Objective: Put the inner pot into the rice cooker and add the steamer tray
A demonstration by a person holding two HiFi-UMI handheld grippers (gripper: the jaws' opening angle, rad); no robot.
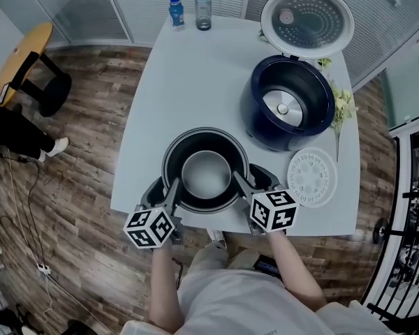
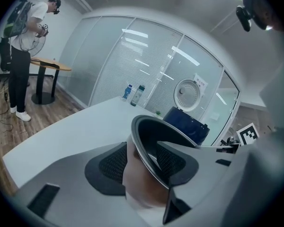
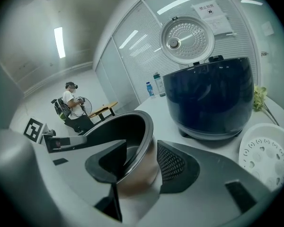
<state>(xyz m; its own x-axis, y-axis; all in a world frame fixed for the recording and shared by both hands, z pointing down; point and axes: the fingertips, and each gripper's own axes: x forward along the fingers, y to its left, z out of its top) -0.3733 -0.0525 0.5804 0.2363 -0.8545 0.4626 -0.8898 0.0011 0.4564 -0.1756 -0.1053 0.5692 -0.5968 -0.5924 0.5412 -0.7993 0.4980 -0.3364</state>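
Observation:
The inner pot (image 1: 206, 175), dark with a grey bottom, stands on the white table (image 1: 188, 82) near its front edge. My left gripper (image 1: 166, 187) straddles the pot's left rim (image 2: 151, 126). One finger is inside the pot and the other outside, and the jaws are wide and not clamped. My right gripper (image 1: 253, 180) straddles the right rim (image 3: 132, 122) the same way, also open. The dark blue rice cooker (image 1: 262, 128) stands behind on the right, lid (image 1: 307, 19) raised and its heating plate bare. The white perforated steamer tray (image 1: 312, 178) lies flat right of the pot.
Two bottles (image 1: 176, 11) (image 1: 203, 7) stand at the table's far edge. A green plant sprig (image 1: 343, 103) lies right of the cooker. A round wooden table (image 1: 24, 54) and a standing person (image 2: 19, 32) are off to the left.

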